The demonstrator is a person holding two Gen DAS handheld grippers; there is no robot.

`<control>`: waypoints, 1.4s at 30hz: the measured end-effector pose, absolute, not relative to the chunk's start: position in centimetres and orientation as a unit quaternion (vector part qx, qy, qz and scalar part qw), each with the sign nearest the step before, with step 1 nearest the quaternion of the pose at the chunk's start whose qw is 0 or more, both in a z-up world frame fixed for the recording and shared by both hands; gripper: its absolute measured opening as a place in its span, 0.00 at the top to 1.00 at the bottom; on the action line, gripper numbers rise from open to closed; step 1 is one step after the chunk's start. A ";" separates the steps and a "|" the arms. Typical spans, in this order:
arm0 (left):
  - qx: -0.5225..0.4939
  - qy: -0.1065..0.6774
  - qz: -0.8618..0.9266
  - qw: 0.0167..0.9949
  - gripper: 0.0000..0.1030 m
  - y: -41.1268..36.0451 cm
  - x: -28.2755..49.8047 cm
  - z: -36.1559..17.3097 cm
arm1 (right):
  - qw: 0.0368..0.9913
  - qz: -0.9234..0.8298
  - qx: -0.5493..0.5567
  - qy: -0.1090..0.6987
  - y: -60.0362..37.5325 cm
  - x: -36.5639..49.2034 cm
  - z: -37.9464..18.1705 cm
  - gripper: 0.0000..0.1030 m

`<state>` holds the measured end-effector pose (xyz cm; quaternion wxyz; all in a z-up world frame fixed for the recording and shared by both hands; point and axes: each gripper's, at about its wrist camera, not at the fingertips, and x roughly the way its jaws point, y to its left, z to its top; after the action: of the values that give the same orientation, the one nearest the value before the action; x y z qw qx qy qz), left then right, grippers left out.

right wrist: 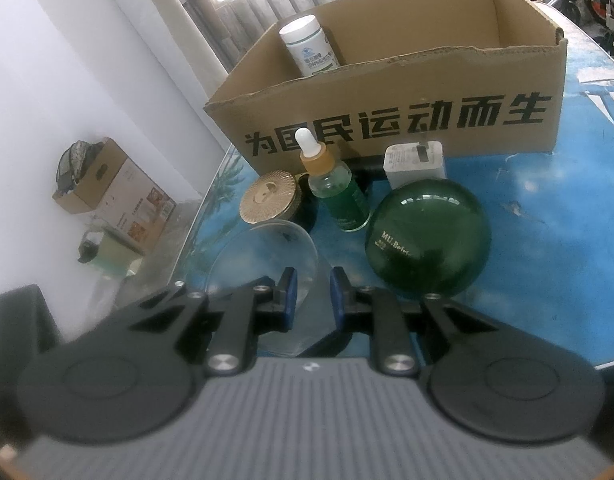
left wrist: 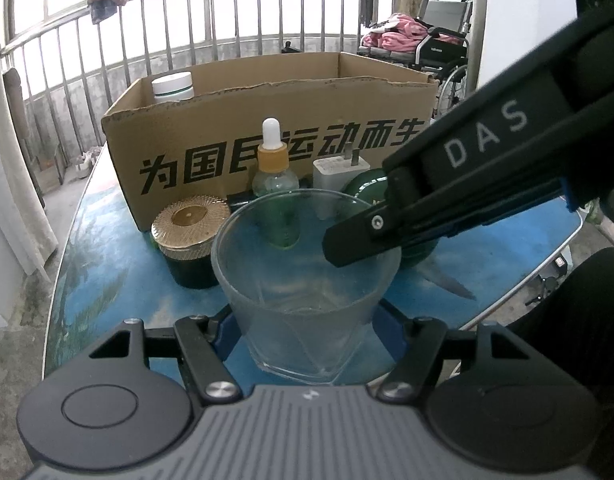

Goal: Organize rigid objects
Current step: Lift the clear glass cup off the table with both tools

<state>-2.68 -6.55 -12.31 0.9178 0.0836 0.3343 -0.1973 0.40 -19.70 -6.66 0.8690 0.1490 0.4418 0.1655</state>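
glass cup sits low in the middle of the left wrist view, standing upright on the blue table. the left gripper has its two blue pads on either side of the cup's lower part, and they look pressed against the glass. the right gripper comes in from the upper right of that view, and its tip reaches over the cup's rim on the right side. in the right wrist view its blue pads are pinched on the cup's thin wall, one inside and one outside.

behind the cup, near the middle of the frame, stand a dropper bottle with a white top, a dark jar with a gold lid to its left, a white plug, and a round green bottle. farther back is a cardboard box with black letters on it. a white bottle stands in the box's upper left corner.
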 end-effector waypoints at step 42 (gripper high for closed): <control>0.090 0.255 -0.183 0.945 0.32 -7.2 -7.9 -6.8 | 0.903 0.181 0.137 0.364 -20.7 -5.1 -0.7 0.83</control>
<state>-7.89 -7.17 -6.83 0.9451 0.0901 0.2553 -0.1831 -5.06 -20.68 -0.75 0.9034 0.1367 0.3641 0.1807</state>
